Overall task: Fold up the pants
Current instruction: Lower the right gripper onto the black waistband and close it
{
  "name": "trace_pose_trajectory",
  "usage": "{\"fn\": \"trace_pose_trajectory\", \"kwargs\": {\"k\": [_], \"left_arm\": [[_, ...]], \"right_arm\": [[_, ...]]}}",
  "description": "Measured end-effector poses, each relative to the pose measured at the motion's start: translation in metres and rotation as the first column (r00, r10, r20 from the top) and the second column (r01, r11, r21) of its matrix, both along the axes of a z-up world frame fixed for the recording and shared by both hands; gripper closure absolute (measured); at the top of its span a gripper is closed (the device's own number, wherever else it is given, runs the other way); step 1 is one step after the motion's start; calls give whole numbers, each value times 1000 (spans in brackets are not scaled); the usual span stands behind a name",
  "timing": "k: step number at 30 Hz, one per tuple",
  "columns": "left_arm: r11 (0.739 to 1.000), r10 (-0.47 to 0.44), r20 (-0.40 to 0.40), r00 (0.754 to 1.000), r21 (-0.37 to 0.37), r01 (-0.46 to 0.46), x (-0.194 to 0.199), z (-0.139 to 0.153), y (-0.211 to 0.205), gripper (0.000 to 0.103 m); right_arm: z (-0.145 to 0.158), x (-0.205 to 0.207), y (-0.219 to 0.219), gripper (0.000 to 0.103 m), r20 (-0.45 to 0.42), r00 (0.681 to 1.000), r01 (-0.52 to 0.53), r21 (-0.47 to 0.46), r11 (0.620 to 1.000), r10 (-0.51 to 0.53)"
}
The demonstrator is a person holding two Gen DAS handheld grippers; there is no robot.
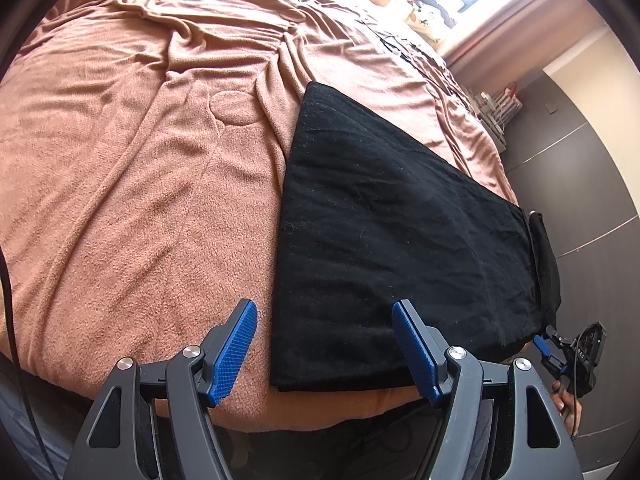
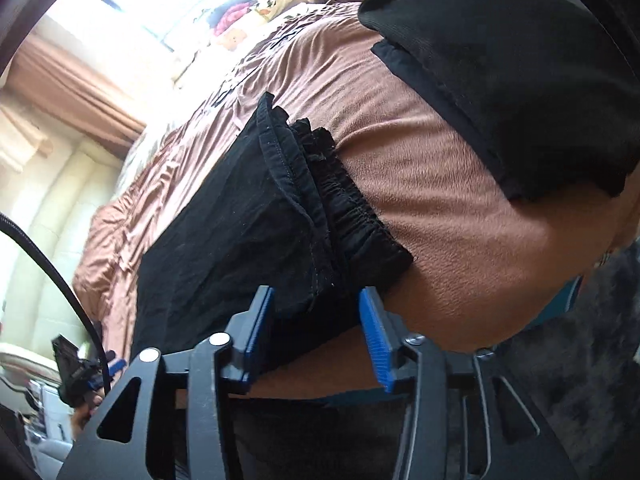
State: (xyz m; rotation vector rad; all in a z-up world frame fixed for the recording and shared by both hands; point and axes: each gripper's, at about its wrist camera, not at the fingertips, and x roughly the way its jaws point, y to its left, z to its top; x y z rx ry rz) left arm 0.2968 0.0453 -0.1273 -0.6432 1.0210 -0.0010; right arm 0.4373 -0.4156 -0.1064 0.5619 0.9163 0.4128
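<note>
Our left gripper (image 1: 324, 344) hangs with its blue pads spread wide and nothing between them, tilted down over the near edge of the bed; one pad sits above the brown blanket (image 1: 132, 184), the other above the near end of the black pants (image 1: 392, 248), and we cannot tell whether either pad touches cloth. From this left wrist view the pants lie flat and folded lengthwise along the bed's right side, their far end dropping past the edge and partly hidden. At the lower right, the right gripper (image 1: 546, 346) is small and cut off, a hand (image 1: 566, 400) behind it; the marks on its body are too small to read. In the right wrist view, the right gripper (image 2: 320, 336) stands apart, the gathered waistband end of the pants (image 2: 280, 216) lying between its pads, seemingly unpinched. A second dark garment (image 2: 520, 80) fills the upper right, blurred and cut off. The left gripper (image 2: 102, 364) shows tiny at lower left behind a black cable (image 2: 60, 280).
</note>
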Motion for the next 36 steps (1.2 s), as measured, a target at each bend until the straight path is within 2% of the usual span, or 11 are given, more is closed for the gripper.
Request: {"fn": "trace_pose_trajectory", "kwargs": {"k": [5, 9, 11, 15, 17, 20, 26, 31, 33, 36], "left_arm": [[1000, -2, -2, 1000, -4, 2, 0, -1, -1, 31], [1000, 1, -9, 1000, -11, -2, -1, -4, -1, 31], [1000, 2, -8, 1000, -12, -2, -1, -4, 0, 31], [1000, 7, -8, 1000, -10, -7, -2, -4, 2, 31], [1000, 12, -9, 1000, -14, -12, -1, -5, 3, 31], [1000, 14, -10, 1000, -19, -14, -1, -6, 3, 31], [999, 32, -26, 999, -25, -32, 1, -10, 5, 31], [998, 41, -24, 999, -43, -42, 1, -11, 7, 31], [998, 45, -25, 999, -46, -46, 1, -10, 8, 31], [997, 49, -16, 999, -53, -50, 2, -8, 9, 31]], "right_arm": [[-29, -4, -16, 51, -50, 999, 26, 169, 985, -18], [-51, 1, -19, 51, -80, 997, 30, 318, 947, -5], [-56, 4, -19, 51, -85, 996, 38, 345, 938, -9], [-47, -2, -20, 53, -28, 999, 33, 389, 921, -24], [-43, -1, -18, 53, -12, 1000, 20, 386, 922, -16], [-52, 6, -13, 53, -41, 999, 30, 347, 937, -17], [-62, 9, -7, 55, -36, 999, 41, 356, 933, -30], [-46, 9, -4, 89, -10, 998, 55, 264, 963, -54], [-36, 7, -6, 94, 6, 998, 54, 240, 969, -57], [-22, 7, -5, 96, 35, 998, 49, 209, 977, -57]]}}
